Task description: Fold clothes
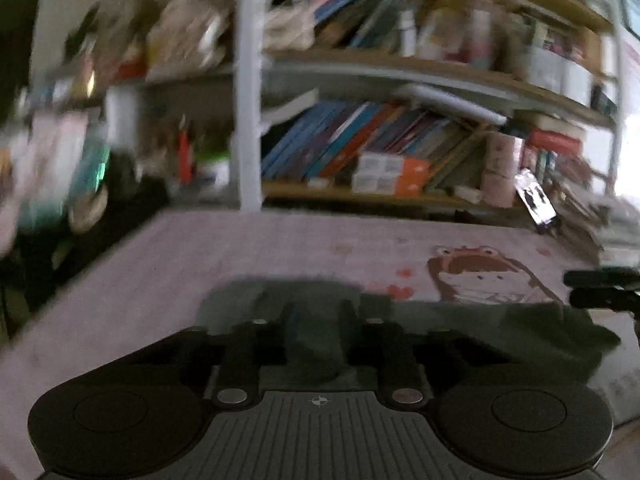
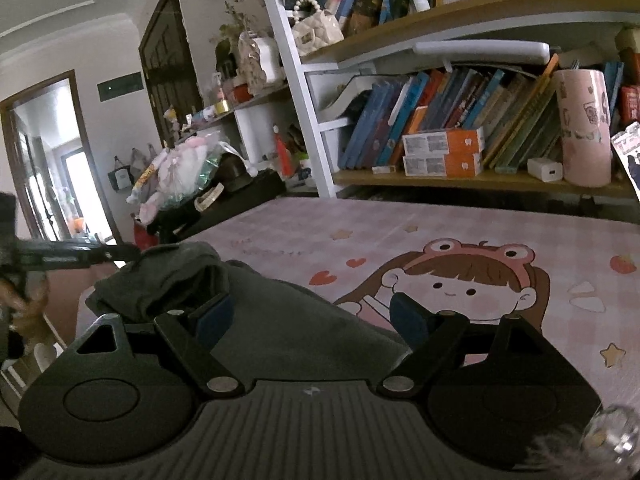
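Our left tool (image 1: 316, 320) pinches the dark grey cotton garment (image 2: 280, 320); our right tool (image 2: 312, 312) hangs spread above it. Both sit near the cartoon girl printed on the pink desk mat (image 2: 460, 280). We should keep the fabric taut and the edges aligned.

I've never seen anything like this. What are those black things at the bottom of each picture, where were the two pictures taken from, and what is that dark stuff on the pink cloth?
There is no robot here: a person holds a two-finger gripper in each hand, each with a wide-angle camera looking along its fingers. The blurred picture comes from the left gripper, the sharp one from the right gripper. The dark stuff is a dark grey garment to be folded, lying on a pink cartoon-print cover in front of a bookshelf. The left gripper's fingers are close together with cloth between them, so it seems to be pinching the garment. The right gripper's fingers are spread wide above the garment, holding nothing. Each gripper also shows at the edge of the other's picture.
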`<move>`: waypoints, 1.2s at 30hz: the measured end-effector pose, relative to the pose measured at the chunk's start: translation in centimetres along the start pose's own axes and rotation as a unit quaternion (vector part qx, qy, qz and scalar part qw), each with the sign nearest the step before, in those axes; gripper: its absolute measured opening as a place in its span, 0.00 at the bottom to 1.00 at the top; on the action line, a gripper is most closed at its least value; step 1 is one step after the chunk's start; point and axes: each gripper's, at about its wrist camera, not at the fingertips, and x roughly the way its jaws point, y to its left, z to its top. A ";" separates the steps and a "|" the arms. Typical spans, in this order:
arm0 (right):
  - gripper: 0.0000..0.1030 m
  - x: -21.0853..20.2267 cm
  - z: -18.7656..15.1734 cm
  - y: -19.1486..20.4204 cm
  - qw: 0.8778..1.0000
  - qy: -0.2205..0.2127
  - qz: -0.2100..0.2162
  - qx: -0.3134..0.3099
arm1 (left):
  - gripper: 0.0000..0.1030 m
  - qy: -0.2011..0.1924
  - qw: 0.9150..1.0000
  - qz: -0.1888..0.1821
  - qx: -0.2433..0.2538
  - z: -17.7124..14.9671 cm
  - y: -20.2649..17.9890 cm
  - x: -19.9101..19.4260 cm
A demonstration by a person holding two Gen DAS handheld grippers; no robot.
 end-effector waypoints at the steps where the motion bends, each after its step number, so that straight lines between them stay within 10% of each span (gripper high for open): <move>1: 0.82 0.2 -0.1 0.0 1.000 0.004 0.000 0.000 | 0.16 -0.002 1.000 -0.003 0.000 -0.2 0.0 0.0; 6: 0.82 1.0 -0.7 -0.2 1.000 0.020 -0.004 0.008 | 0.12 -0.011 1.000 -0.020 0.002 -1.0 -0.1 0.1; 10: 0.82 -0.2 -1.2 -0.2 0.999 0.009 -0.017 0.036 | 0.24 -0.018 0.999 -0.034 0.004 -1.7 -0.1 0.1; 14: 0.82 -2.6 -2.4 0.7 0.998 -0.010 -0.035 0.056 | 0.56 -0.025 0.999 -0.047 0.005 -2.4 -0.2 0.2; 36: 0.82 -7.5 -6.1 -0.2 0.965 0.016 -0.182 0.187 | 0.98 -0.060 0.988 -0.058 0.132 -6.3 -6.1 -1.1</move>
